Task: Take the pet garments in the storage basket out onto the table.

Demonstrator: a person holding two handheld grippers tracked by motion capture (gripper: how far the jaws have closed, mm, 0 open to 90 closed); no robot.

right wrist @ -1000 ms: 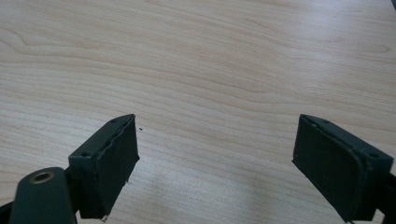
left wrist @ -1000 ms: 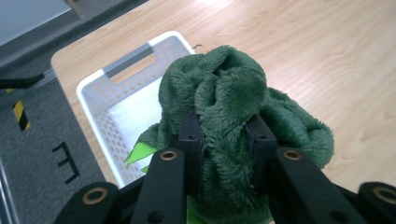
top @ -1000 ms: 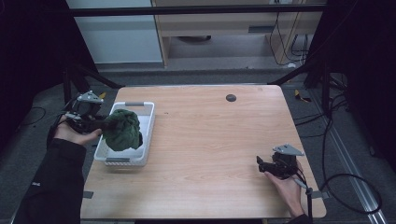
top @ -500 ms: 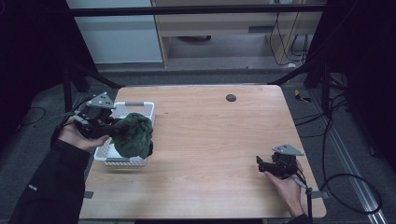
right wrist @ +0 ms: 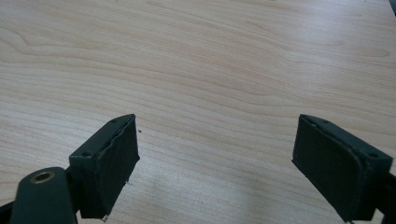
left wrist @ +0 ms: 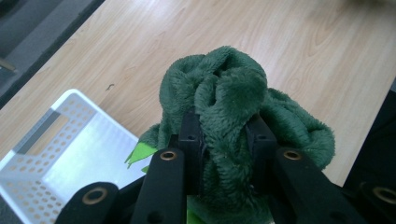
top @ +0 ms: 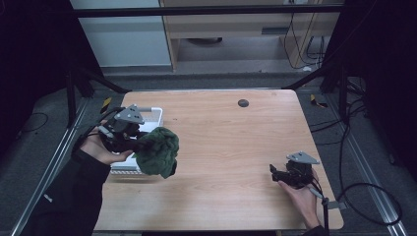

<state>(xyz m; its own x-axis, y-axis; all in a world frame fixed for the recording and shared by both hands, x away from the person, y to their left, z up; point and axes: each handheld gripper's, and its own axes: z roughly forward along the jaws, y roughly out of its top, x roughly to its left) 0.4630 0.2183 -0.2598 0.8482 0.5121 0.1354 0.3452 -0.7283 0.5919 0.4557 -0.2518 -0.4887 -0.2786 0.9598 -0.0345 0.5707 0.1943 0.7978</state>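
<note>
Between the left gripper (left wrist: pixel 224 140) jaws, green cloth (left wrist: pixel 224 93)

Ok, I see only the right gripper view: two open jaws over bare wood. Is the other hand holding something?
Observer: Yes, the left gripper is shut on a dark green fuzzy cloth.
Operator: Is the cloth lying on the table?
Observer: No, it hangs bunched from the jaws, above the edge of a white basket.
Operator: Is something else inside that basket?
Observer: The left gripper view shows its white floor bare where visible; a light green tag sticks out under the cloth.
</note>
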